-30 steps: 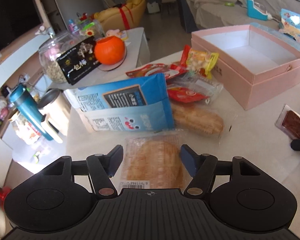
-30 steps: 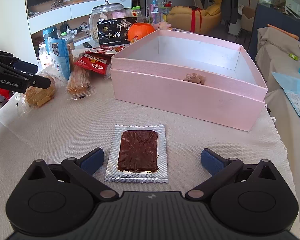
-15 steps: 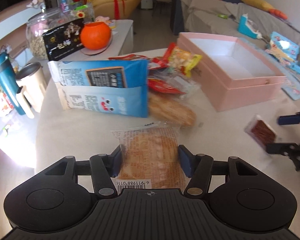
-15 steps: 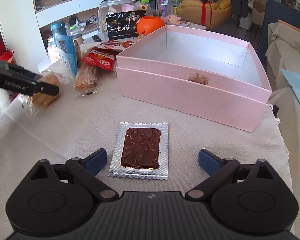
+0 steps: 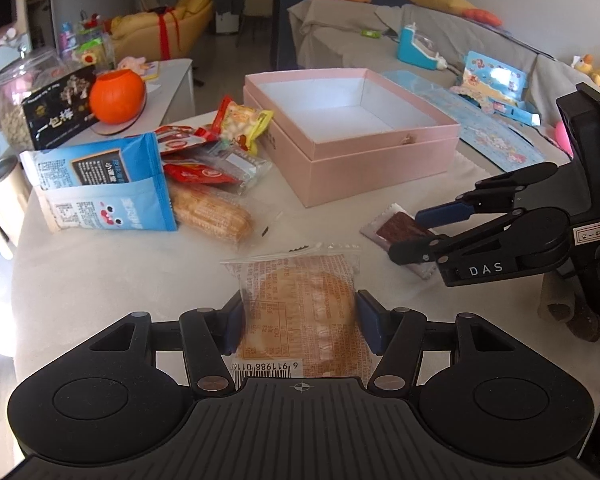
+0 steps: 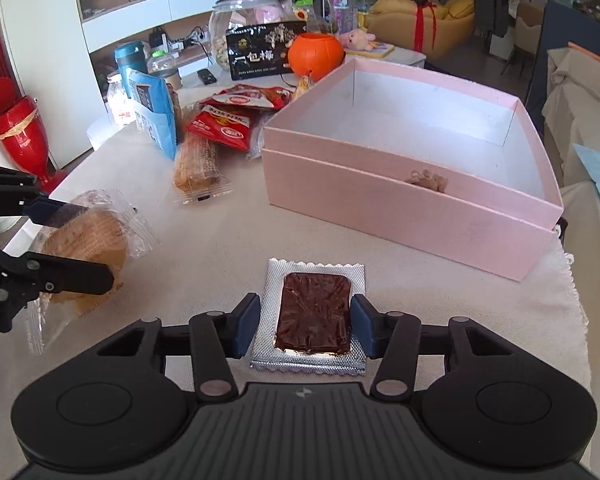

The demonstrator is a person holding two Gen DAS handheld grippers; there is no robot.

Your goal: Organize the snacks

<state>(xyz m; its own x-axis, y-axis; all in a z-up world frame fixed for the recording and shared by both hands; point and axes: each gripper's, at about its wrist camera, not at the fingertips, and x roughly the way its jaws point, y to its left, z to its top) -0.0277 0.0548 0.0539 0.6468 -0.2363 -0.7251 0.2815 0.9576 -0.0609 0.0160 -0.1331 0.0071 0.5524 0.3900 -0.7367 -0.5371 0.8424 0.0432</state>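
My left gripper [image 5: 300, 320] clamps the wrapped cake [image 5: 306, 308]; right fingers [image 6: 245, 326], closing around the foil bar [image 6: 314, 314] on the near bench [image 6: 219, 248], may crumple its wrapper.

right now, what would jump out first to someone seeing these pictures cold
The open, empty pink box dominates the middle of the cloth-covered table, with a heap of snack packets beside it led by a blue bag. In front, the left tool clamps a clear-wrapped round cake, while the right tool is closing around a brown bar in a silver wrapper. A bright orange pumpkin pot stands behind.
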